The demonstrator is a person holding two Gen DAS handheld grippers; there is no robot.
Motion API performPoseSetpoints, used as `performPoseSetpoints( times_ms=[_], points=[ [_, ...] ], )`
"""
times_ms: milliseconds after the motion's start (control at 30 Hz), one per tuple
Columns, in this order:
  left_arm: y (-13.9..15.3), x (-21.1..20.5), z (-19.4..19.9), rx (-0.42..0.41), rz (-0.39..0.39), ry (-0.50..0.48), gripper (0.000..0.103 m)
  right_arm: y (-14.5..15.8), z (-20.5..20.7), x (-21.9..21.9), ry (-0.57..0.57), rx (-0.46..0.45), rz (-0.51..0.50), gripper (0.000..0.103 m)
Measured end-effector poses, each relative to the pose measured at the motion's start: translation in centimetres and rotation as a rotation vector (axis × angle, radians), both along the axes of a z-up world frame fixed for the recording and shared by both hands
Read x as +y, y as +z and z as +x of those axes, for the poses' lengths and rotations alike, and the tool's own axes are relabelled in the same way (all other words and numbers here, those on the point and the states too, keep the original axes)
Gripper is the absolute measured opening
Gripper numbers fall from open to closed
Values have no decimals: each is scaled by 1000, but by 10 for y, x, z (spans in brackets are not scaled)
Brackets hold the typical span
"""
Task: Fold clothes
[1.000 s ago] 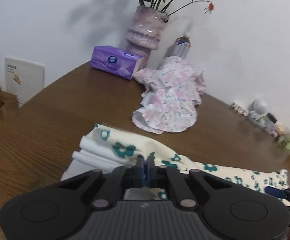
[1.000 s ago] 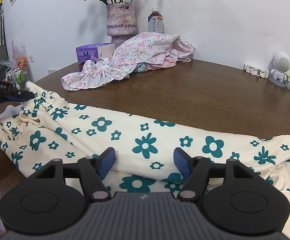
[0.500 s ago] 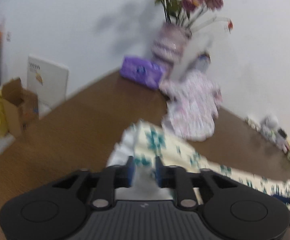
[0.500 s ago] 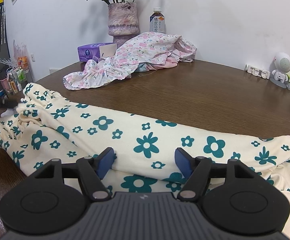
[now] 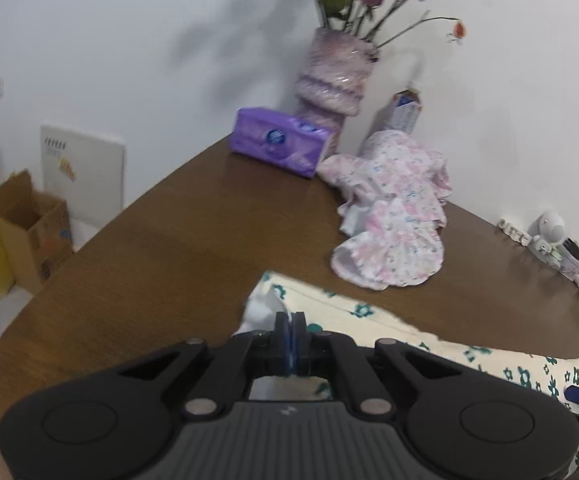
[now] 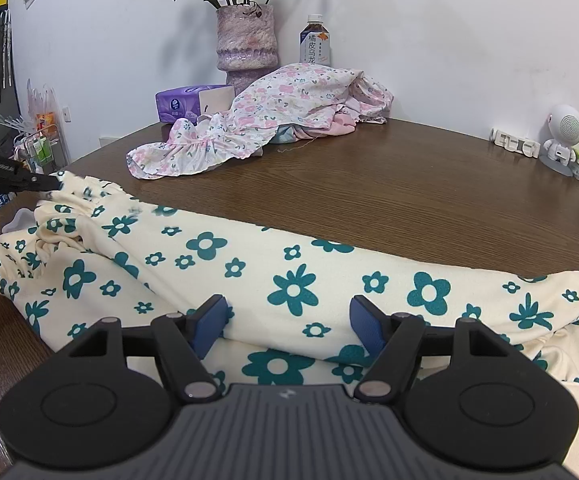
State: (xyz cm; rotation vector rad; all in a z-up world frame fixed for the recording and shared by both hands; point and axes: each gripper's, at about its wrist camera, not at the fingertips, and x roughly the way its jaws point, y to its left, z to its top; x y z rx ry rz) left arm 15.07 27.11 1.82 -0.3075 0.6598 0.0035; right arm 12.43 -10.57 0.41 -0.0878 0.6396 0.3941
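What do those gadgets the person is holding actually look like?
Each hand-held gripper, left and right, has a black body with two round discs, a ribbed grey panel bearing a small pale logo, and silver pivot pins. Two black angular fingers end in blue ribbed pads. In the right view, the left one's side carries small white lettering, too small to read.

Two garments lie on one table (image 6: 429, 200): a cream floral garment (image 6: 289, 280) at 6 o'clock and a pink floral garment (image 6: 273, 112) at 12 o'clock. Behind stand one vase (image 6: 245, 40), one bottle (image 6: 314, 42) and one tissue pack (image 6: 185, 104). Two grippers show.
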Motion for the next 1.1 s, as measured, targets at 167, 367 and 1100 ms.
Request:
performPoseSetpoints(
  times_ms=[167, 367, 1100],
  points=[
    [-1, 10, -17, 6, 9, 71, 13, 0, 0, -1, 7, 1, 1, 70],
    [12, 11, -55, -9, 12, -58, 31, 0, 1, -1, 7, 1, 1, 70],
    [-2, -34, -39, 13, 256, -188, 2, -1, -1, 1, 8, -1, -4, 71]
  ],
)
